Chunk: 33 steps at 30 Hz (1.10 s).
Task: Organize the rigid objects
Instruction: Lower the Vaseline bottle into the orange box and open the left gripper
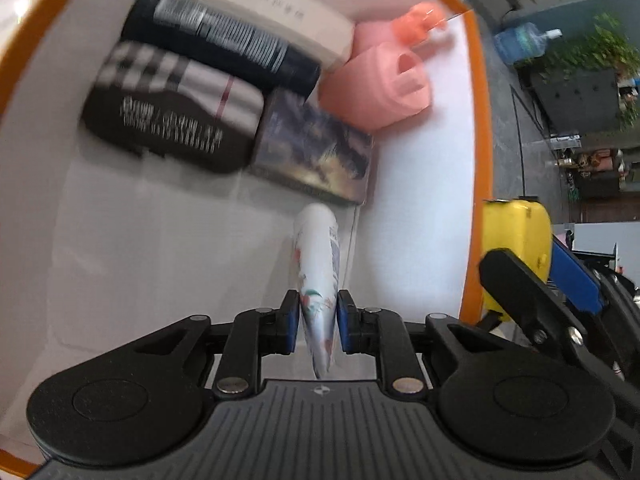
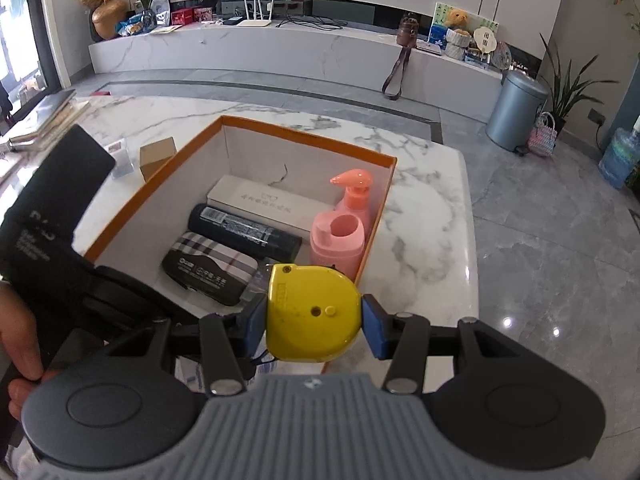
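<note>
Jaws of left gripper (image 1: 318, 322) pinch a tapered floral tube (image 1: 318, 276); right gripper (image 2: 314, 326) clamps a rounded yellow tape measure (image 2: 312, 312).

A white marble tabletop (image 2: 424, 216) stands in a living room with a grey tiled floor (image 2: 560, 264). A small brown cardboard box (image 2: 157, 157) sits on it. Behind runs a long marble TV console (image 2: 248, 50) carrying a white router (image 2: 256, 20), a gold vase (image 2: 107, 18) and a teddy bear (image 2: 458, 18). A grey pedal bin (image 2: 515, 110) stands near a potted plant (image 2: 568, 88) and a blue water jug (image 2: 620, 158).
</note>
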Each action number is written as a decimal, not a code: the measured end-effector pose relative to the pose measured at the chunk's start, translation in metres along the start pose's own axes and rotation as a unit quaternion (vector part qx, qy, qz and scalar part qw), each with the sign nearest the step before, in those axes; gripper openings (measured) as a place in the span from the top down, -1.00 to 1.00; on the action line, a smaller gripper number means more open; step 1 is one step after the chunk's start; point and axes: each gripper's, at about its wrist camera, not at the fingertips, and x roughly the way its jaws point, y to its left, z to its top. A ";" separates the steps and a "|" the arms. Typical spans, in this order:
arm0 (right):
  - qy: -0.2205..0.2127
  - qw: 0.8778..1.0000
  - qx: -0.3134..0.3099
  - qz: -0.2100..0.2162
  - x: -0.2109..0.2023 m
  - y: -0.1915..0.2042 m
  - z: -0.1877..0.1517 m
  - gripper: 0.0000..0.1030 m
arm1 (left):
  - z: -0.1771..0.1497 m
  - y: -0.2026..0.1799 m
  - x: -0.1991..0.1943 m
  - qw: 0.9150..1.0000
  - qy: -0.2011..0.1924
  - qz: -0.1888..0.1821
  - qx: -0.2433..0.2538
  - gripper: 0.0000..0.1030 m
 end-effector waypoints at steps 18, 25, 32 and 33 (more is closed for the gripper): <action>-0.003 1.000 -0.001 -0.003 -0.003 0.008 -0.004 0.01 | 0.015 -0.031 0.014 0.959 0.062 0.164 0.223 0.27; 0.003 1.000 -0.003 -0.004 0.000 0.007 -0.007 0.01 | 0.021 -0.036 0.030 0.963 0.068 0.129 0.229 0.42; 0.007 1.000 0.005 -0.016 0.001 0.001 -0.006 0.01 | 0.012 -0.045 0.039 0.952 0.060 0.099 0.283 0.51; 0.007 1.000 0.008 -0.019 0.000 0.000 -0.006 0.01 | 0.011 -0.047 0.040 0.949 0.060 0.094 0.296 0.52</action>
